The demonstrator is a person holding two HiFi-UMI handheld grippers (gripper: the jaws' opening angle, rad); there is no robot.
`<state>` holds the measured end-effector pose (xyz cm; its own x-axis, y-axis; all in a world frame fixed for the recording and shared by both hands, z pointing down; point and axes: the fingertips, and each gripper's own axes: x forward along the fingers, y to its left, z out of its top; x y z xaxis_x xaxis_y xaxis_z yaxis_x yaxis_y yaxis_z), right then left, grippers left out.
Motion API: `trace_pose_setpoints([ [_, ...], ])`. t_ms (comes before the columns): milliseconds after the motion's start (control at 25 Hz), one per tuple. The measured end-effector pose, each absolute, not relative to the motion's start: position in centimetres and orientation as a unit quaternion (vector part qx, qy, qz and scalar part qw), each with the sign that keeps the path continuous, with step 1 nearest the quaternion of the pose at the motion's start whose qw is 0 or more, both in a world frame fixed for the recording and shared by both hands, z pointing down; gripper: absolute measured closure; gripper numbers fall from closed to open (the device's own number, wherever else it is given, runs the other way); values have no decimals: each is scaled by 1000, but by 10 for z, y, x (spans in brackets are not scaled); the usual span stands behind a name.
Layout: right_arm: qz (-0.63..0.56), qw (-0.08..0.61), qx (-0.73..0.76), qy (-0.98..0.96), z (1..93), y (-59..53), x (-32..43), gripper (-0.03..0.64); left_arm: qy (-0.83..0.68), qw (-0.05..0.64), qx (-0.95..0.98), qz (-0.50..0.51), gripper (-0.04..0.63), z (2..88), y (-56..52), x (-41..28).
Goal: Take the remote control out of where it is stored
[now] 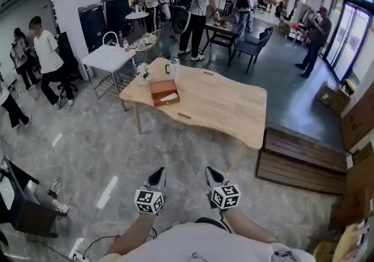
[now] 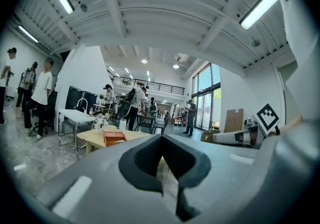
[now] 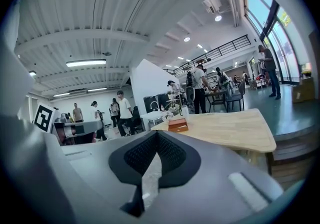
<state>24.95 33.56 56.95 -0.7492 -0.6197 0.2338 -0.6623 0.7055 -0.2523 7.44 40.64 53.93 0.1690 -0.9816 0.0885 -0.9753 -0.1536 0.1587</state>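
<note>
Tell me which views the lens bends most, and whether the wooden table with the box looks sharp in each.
Head view: only mild bending, even daylight, table and box sharp. Left gripper view: strong fisheye with black corners, ceiling lamp glaring, table small but readable. Right gripper view: same fisheye, table clear, box tiny.

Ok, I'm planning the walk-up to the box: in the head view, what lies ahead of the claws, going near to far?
Left claw and right claw side by side → grey floor → wooden table → brown box → cup → standing person.
</note>
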Motion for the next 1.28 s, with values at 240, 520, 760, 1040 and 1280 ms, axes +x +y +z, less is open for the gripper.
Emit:
trace_pose_setpoints([
  [240, 169, 68, 355, -917, 576, 350, 233, 589, -640, 103, 761, -16, 595, 548, 417, 57],
  [520, 179, 66, 365, -911, 586, 323, 220, 589, -641, 116, 758, -18, 595, 558, 393, 36],
  [760, 185, 59, 351, -916, 594, 278, 190, 589, -654, 120, 746, -17, 595, 564, 354, 10],
  [1040, 182, 60, 333, -923, 587, 206, 163, 589, -660, 122, 741, -22, 595, 557, 289, -8],
  [1280, 188, 63, 316, -928, 584, 139, 144, 589, -669, 121, 733, -24, 595, 552, 228, -21],
])
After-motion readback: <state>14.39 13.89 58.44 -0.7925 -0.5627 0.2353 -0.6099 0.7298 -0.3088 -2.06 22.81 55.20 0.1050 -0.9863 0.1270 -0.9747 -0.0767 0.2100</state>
